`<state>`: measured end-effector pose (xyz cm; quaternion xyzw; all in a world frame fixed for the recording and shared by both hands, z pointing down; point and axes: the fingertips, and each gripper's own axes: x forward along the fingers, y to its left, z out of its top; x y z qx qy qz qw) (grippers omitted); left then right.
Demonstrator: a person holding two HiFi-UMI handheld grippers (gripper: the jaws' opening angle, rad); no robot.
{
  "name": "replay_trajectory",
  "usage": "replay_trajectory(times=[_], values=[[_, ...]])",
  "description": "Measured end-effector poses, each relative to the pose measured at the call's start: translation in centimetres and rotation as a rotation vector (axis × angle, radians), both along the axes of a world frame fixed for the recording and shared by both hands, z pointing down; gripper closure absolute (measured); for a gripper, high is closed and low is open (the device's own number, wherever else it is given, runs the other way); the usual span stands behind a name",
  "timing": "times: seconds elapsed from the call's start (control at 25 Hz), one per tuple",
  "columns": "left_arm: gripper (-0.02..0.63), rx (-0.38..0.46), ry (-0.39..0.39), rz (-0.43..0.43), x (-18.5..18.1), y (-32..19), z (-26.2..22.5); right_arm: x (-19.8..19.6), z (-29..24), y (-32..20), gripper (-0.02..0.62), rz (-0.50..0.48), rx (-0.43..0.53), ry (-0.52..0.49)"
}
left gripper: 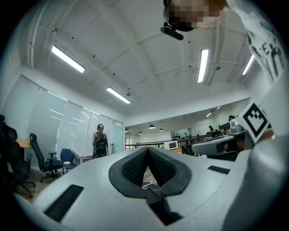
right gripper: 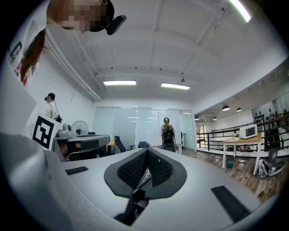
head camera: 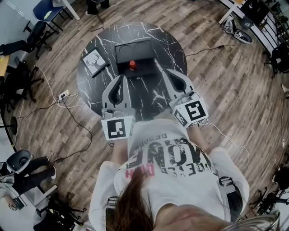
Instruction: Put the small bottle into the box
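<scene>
A black box (head camera: 134, 50) stands at the far side of the round black marble table (head camera: 97, 88). The small bottle (head camera: 132, 65), with its red cap, is at the box's near side; I cannot tell whether it stands inside or just in front. My left gripper (head camera: 121, 78) and right gripper (head camera: 165, 72) are held side by side over the table's near half, short of the box and pointing towards it. In the left gripper view the left gripper (left gripper: 147, 151) has its tips together with nothing between them. The right gripper (right gripper: 146, 151) looks the same in its own view.
A white card with a deer drawing (head camera: 95, 61) lies on the table left of the box. Cables and a power strip (head camera: 63, 95) lie on the wooden floor at the left. Office chairs (head camera: 43, 13) stand at the far left. A person with a backpack (right gripper: 168, 134) stands far off.
</scene>
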<state>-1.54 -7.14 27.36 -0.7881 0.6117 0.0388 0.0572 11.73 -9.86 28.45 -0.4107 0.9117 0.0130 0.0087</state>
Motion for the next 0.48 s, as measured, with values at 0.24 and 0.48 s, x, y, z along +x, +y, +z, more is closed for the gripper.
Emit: replay_trajectory(times=[0.24, 0.48], values=[[0.601, -0.004, -0.005, 0.002, -0.08, 0.44, 0.14, -0.03, 0.19, 0.27, 0.595, -0.002, 0.002, -0.002], [0.601, -0.009, -0.017, 0.006, -0.16, 0.89, 0.49, -0.18, 0.18, 0.75, 0.595, -0.004, 0.004, 0.008]])
